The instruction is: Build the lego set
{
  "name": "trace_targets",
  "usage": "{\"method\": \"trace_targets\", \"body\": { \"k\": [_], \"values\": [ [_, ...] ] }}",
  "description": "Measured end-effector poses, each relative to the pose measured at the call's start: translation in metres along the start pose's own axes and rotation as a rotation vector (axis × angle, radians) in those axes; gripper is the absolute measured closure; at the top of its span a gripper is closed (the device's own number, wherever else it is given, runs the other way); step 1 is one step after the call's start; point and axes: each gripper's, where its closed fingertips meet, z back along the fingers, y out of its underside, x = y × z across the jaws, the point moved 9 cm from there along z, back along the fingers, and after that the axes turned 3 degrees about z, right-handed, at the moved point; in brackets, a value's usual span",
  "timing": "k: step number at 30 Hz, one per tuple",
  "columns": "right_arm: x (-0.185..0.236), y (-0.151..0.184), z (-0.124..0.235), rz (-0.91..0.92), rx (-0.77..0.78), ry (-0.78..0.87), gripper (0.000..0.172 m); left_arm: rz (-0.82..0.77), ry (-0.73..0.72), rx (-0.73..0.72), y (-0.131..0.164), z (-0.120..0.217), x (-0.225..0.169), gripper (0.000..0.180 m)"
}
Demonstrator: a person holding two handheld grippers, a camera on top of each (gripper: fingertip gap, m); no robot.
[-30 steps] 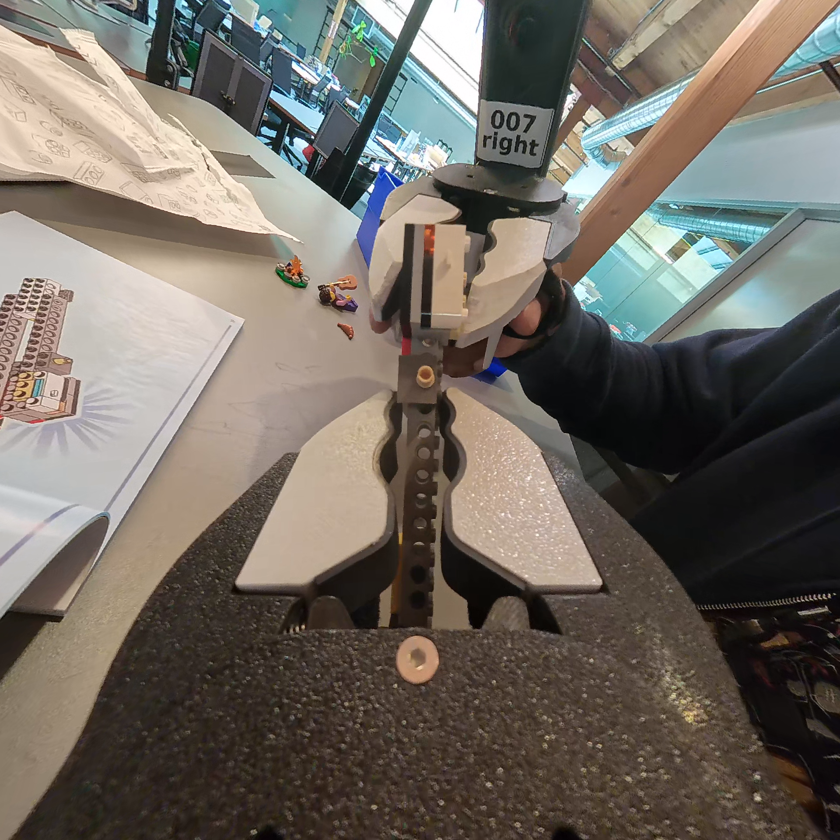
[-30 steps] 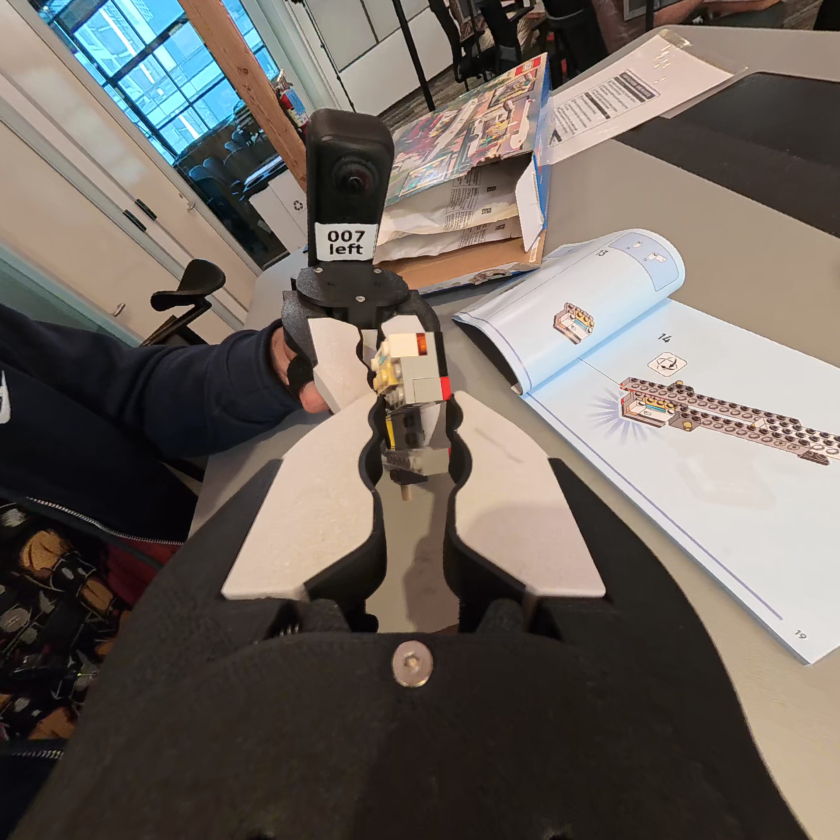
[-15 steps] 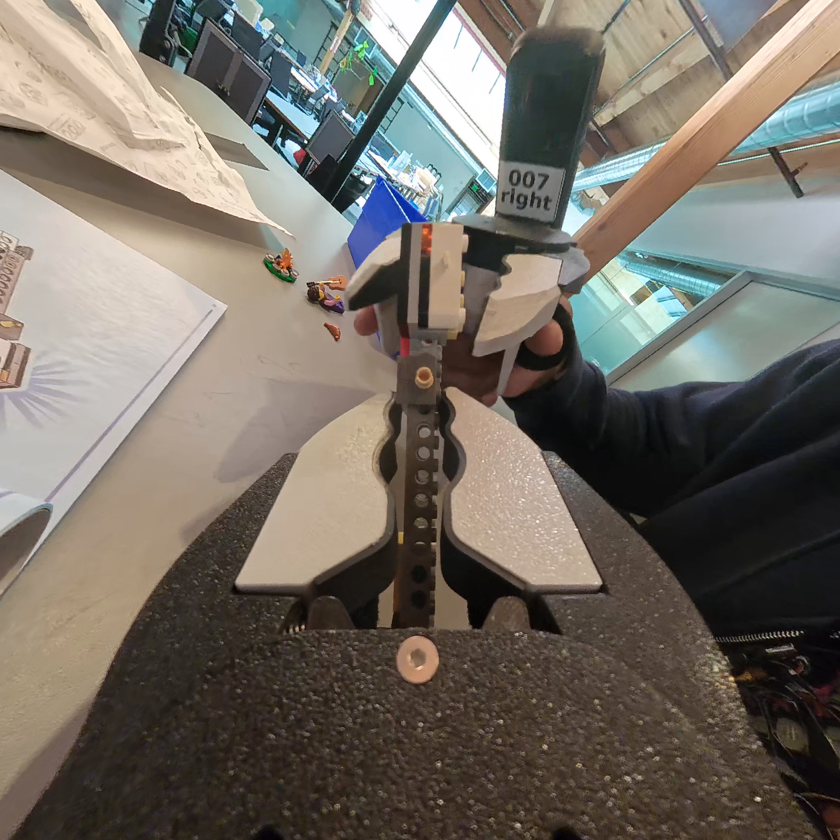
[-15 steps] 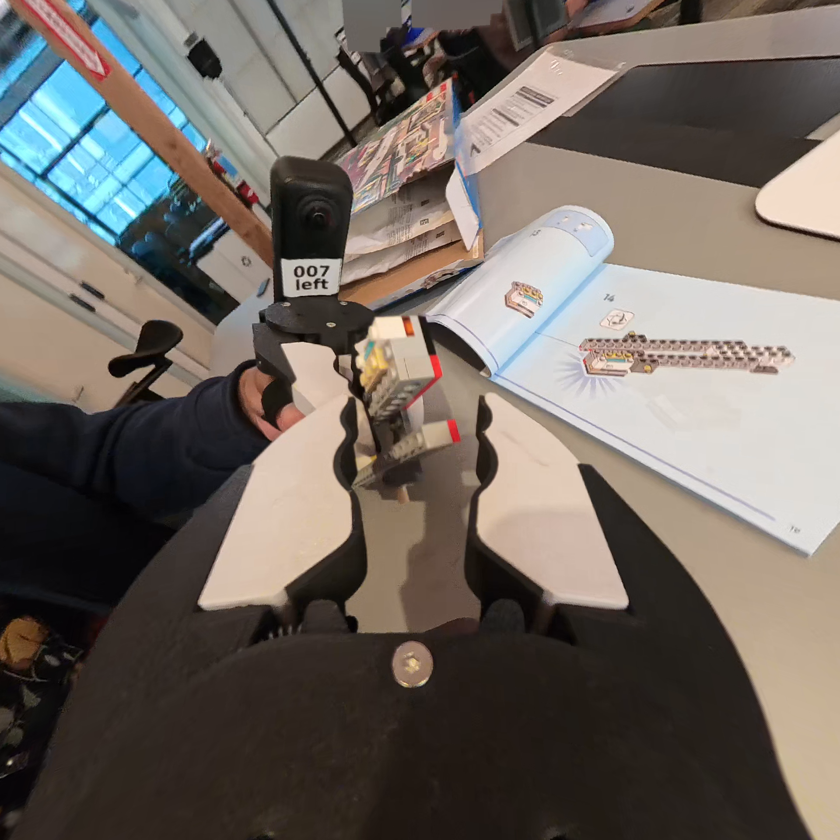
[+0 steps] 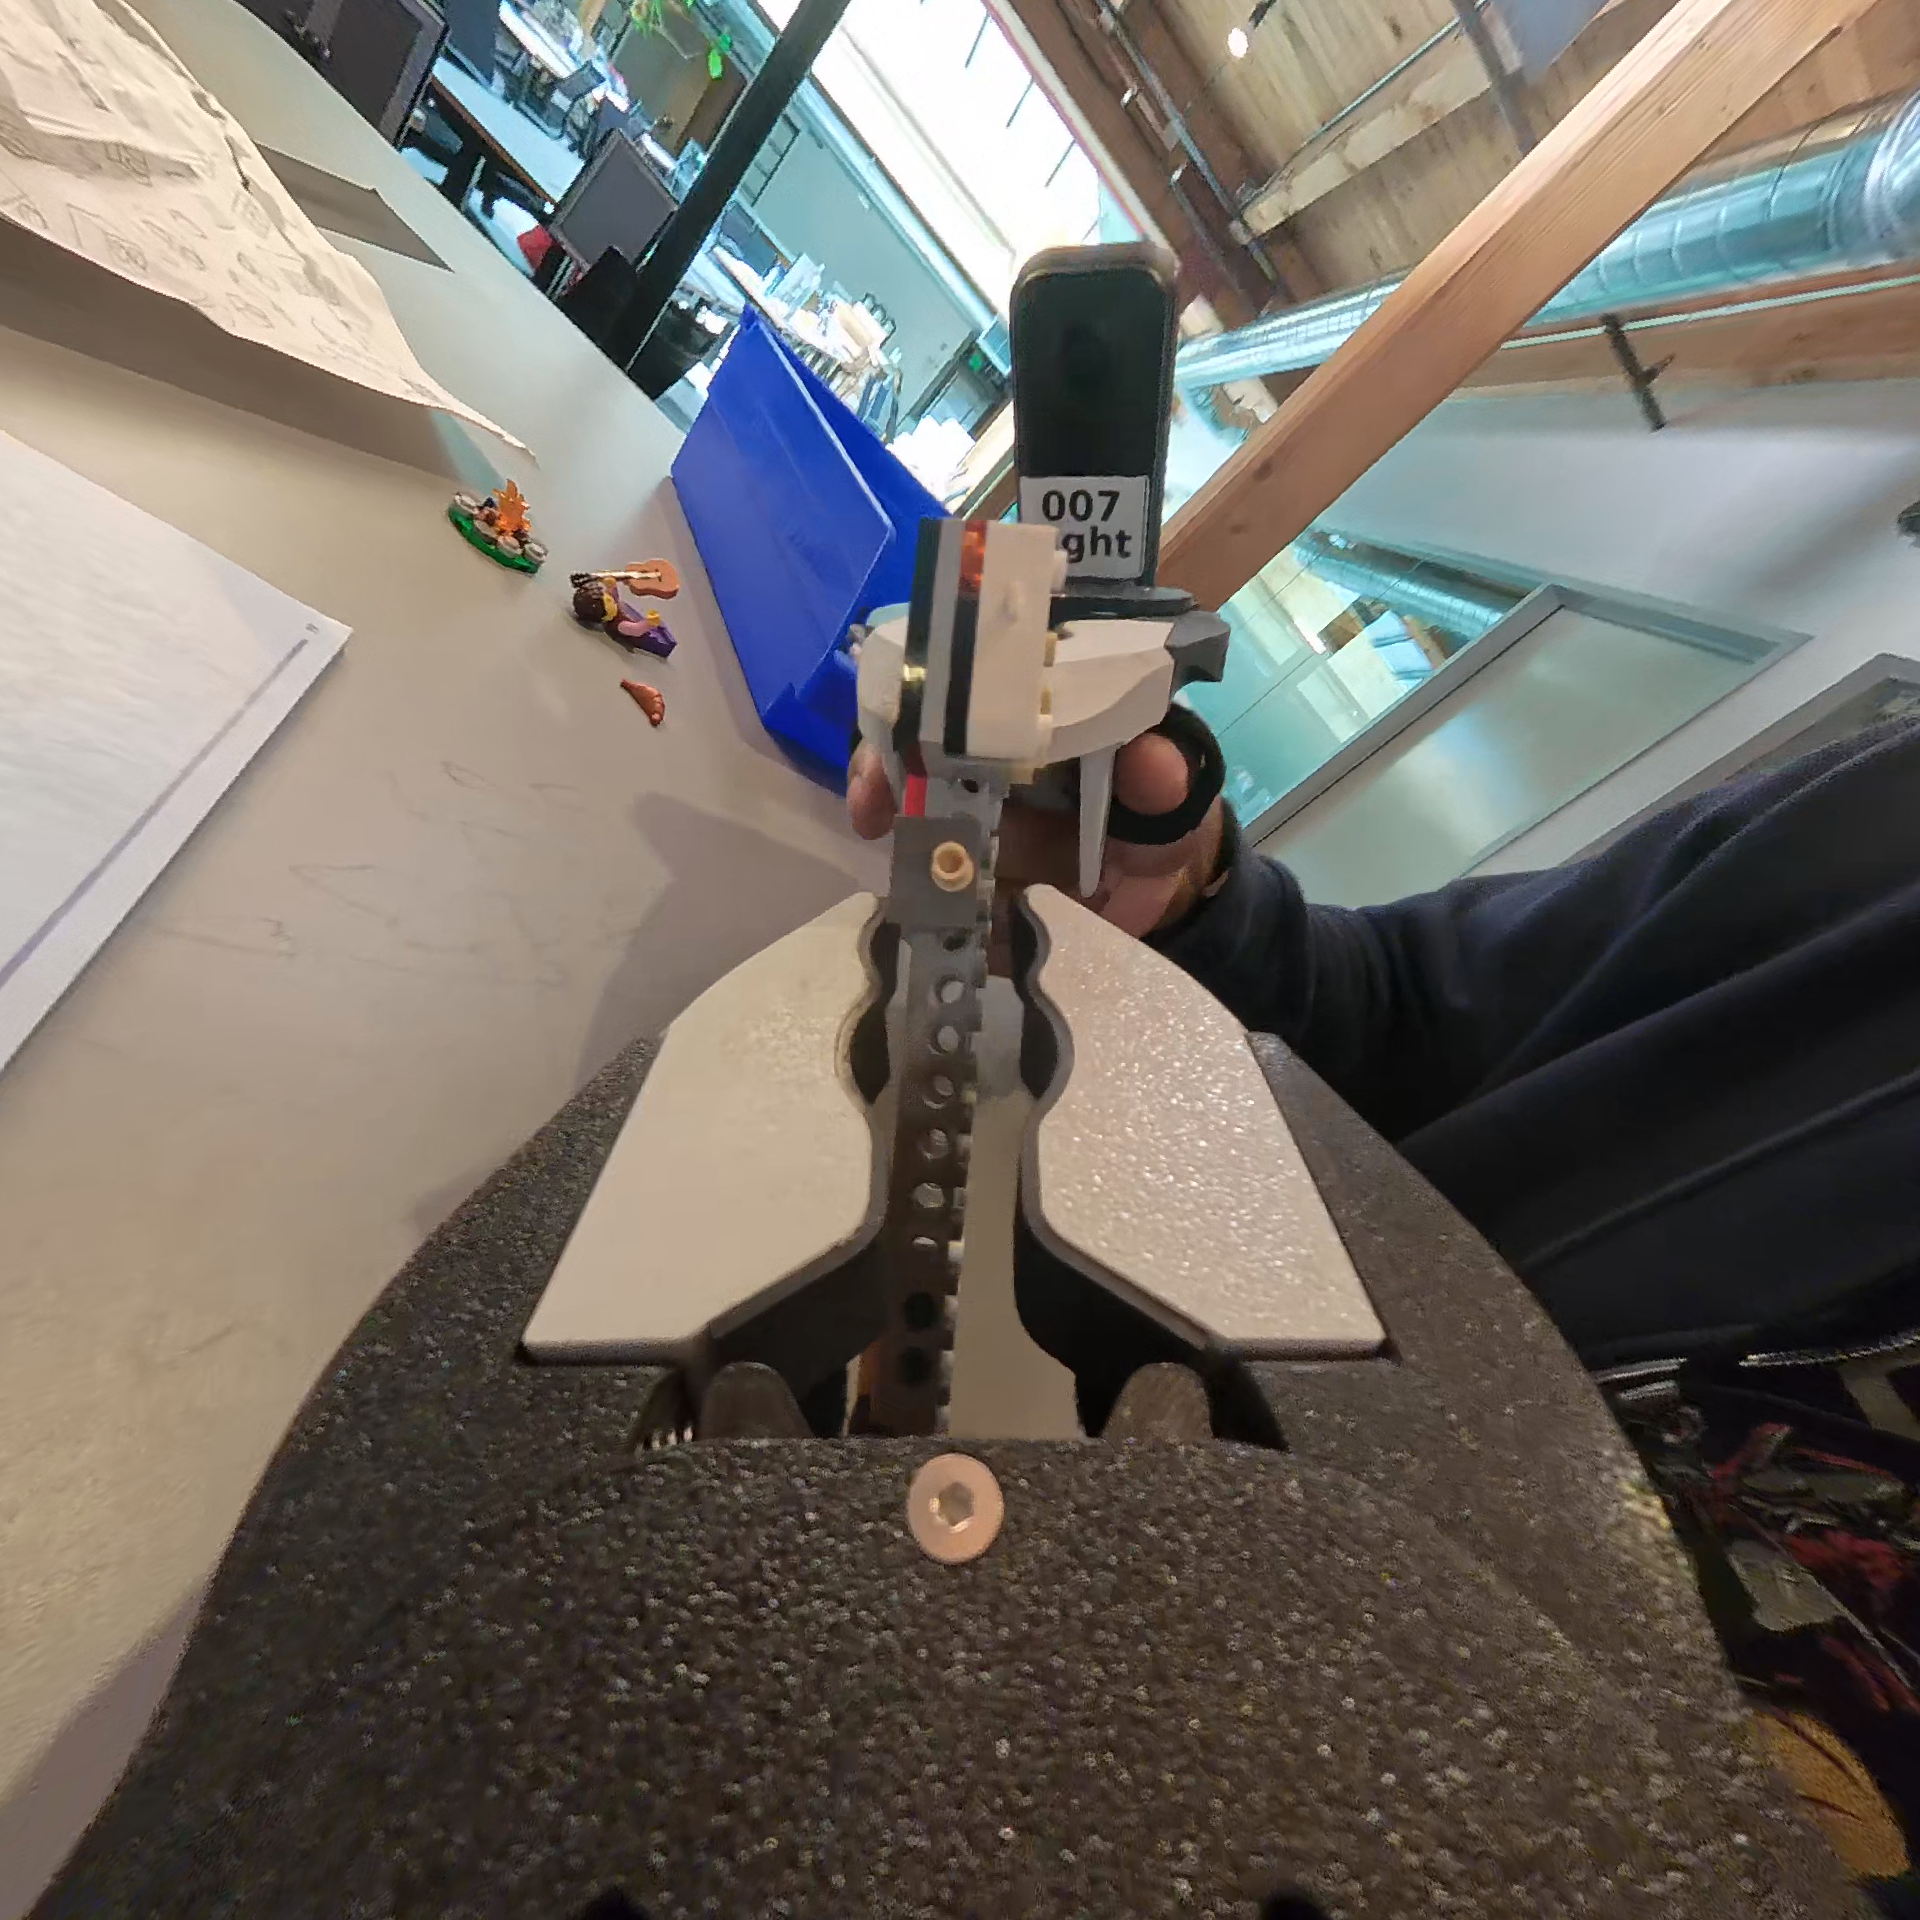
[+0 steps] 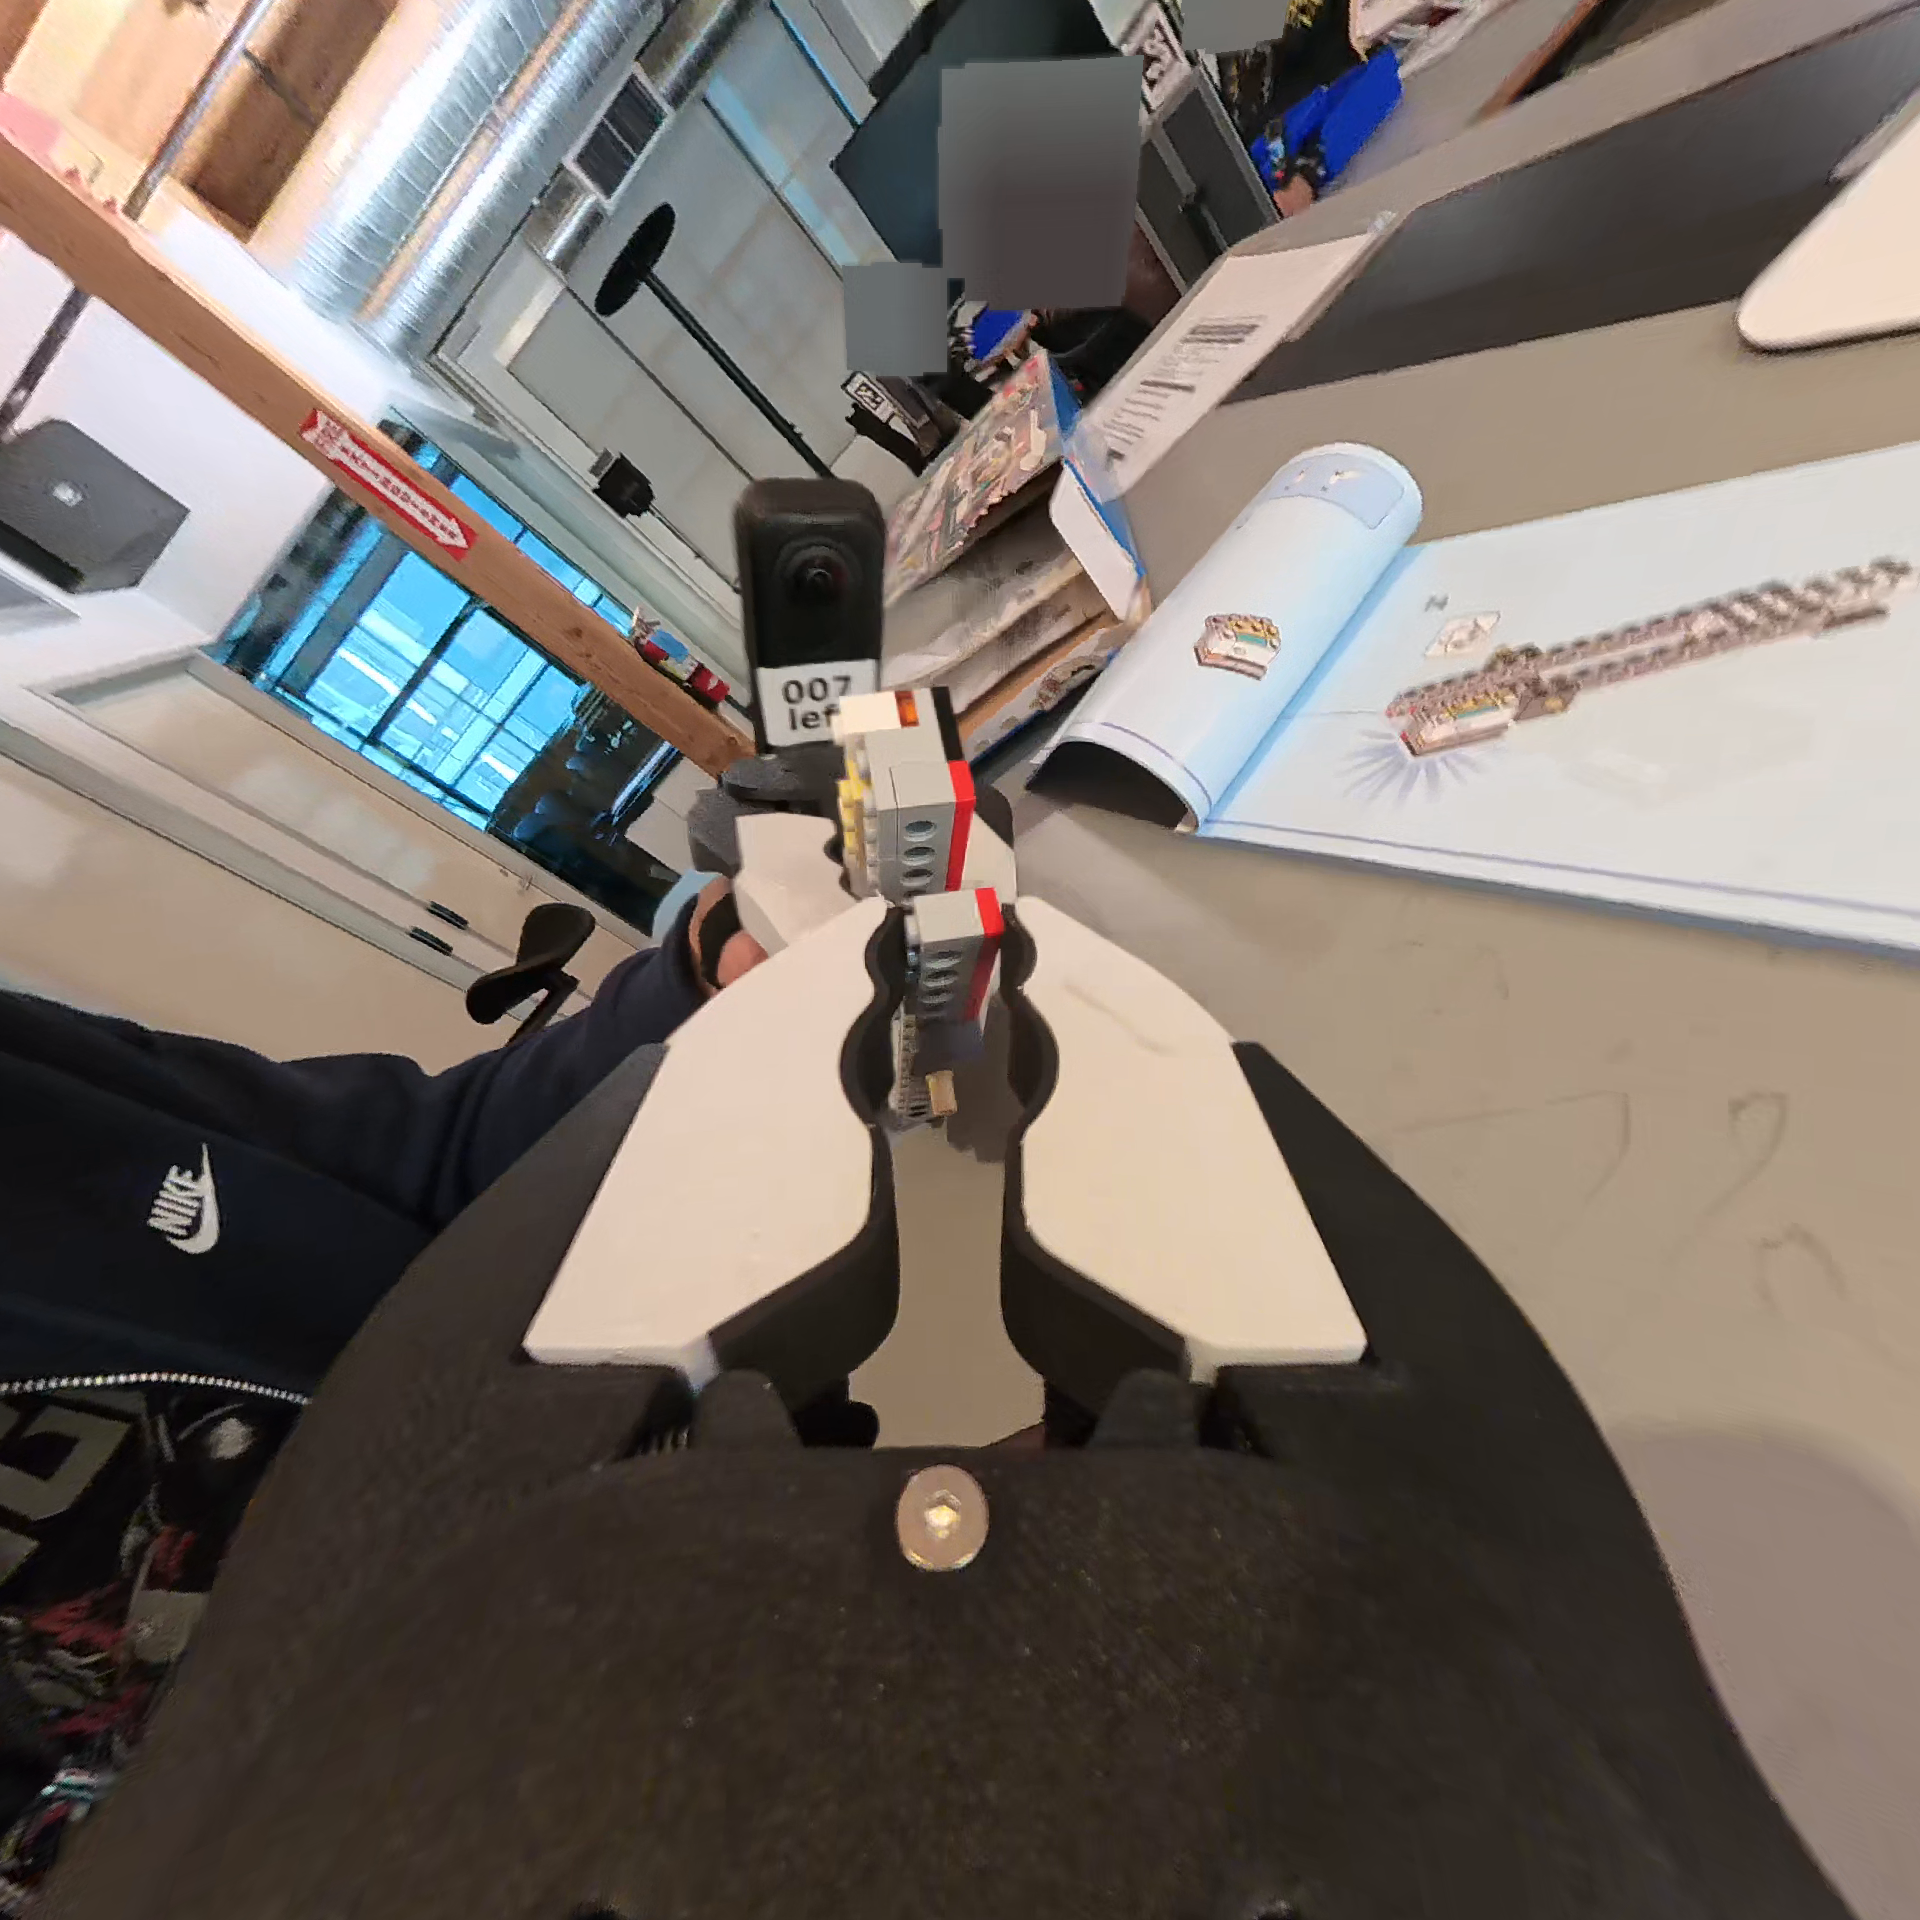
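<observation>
Both claws face each other above the table, left claw slightly parted, right claw clamped.

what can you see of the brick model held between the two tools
The brick model is a long, narrow plastic assembly: a grey beam with a row of round holes, a tan pin near one end, and a white, black and red block with an orange stud at the far end. It is held in the air above the grey table. The left tool has the beam between its fingers; the right tool closes on the block end.

Black speckled claw body, pale grey wavy-edged fingers, silver hex screw, navy sleeve
</observation>
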Motion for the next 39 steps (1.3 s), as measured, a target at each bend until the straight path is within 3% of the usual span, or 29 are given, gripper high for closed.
{"method": "trace_targets", "body": {
  "k": [6,11,16,24,32,39],
  "values": [
    [-0.021,0.012,0.01,-0.199,0.126,0.054,0.155,-0.252,-0.25,0.026,-0.009,0.01,-0.001,0.13],
    [-0.044,0.019,0.007,-0.315,0.317,0.105,0.153,-0.297,-0.229,-0.059,-0.016,0.016,-0.007,0.13],
    [-0.051,0.021,0.005,-0.212,0.382,0.224,0.146,-0.392,-0.107,-0.161,-0.019,0.022,-0.017,0.134],
    [-0.044,0.02,0.01,0.141,0.444,0.439,0.127,-0.455,-0.037,-0.273,-0.022,0.033,-0.022,0.135],
    [0.005,0.042,0.037,0.373,0.416,0.537,0.127,-0.645,-0.292,-0.093,-0.01,0.016,-0.016,0.134],
    [0.023,0.091,0.064,0.281,0.35,0.573,0.126,-0.682,-0.343,0.046,-0.004,0.007,-0.014,0.132]
  ]
}}
